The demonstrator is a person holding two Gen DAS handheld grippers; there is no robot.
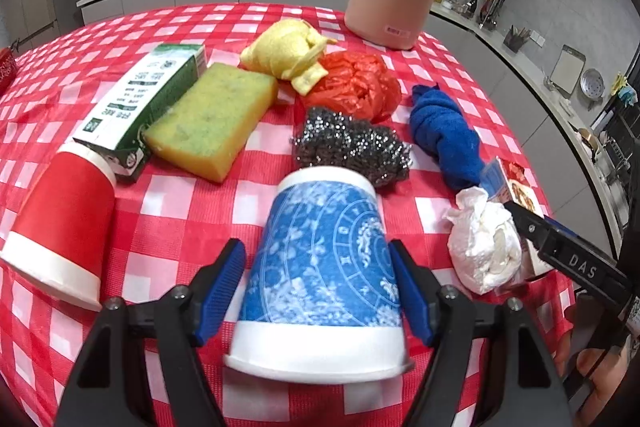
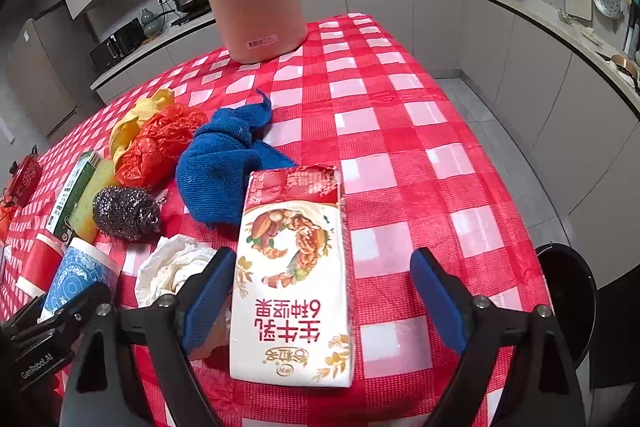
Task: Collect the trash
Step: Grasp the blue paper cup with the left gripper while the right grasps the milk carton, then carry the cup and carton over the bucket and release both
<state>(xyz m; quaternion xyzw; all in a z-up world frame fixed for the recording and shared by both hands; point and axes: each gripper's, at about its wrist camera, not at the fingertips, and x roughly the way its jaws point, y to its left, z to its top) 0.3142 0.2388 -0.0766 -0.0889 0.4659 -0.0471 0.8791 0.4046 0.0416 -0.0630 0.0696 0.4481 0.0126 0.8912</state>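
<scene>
Lying flat on the checked tablecloth (image 2: 400, 155), the milk carton (image 2: 292, 279) points its torn top away, lengthwise between the spread right gripper (image 2: 322, 301). Tipped sideways, the blue cup (image 1: 324, 275) shows its rim nearest, inside the spread left gripper (image 1: 320, 291), pads apparently clear.

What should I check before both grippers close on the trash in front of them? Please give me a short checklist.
1. Blue patterned paper cup, lying on its side, sits between the left gripper pads: ok.
2. Left pads press the cup: not ok, small gaps remain.
3. White milk carton with nut picture is between the right gripper pads: ok, but off-centre, near the left pad.
4. Crumpled white tissue is clear of the right gripper: not ok, it touches the left finger.
5. Black trash bin beside the table is open: cannot tell.
</scene>
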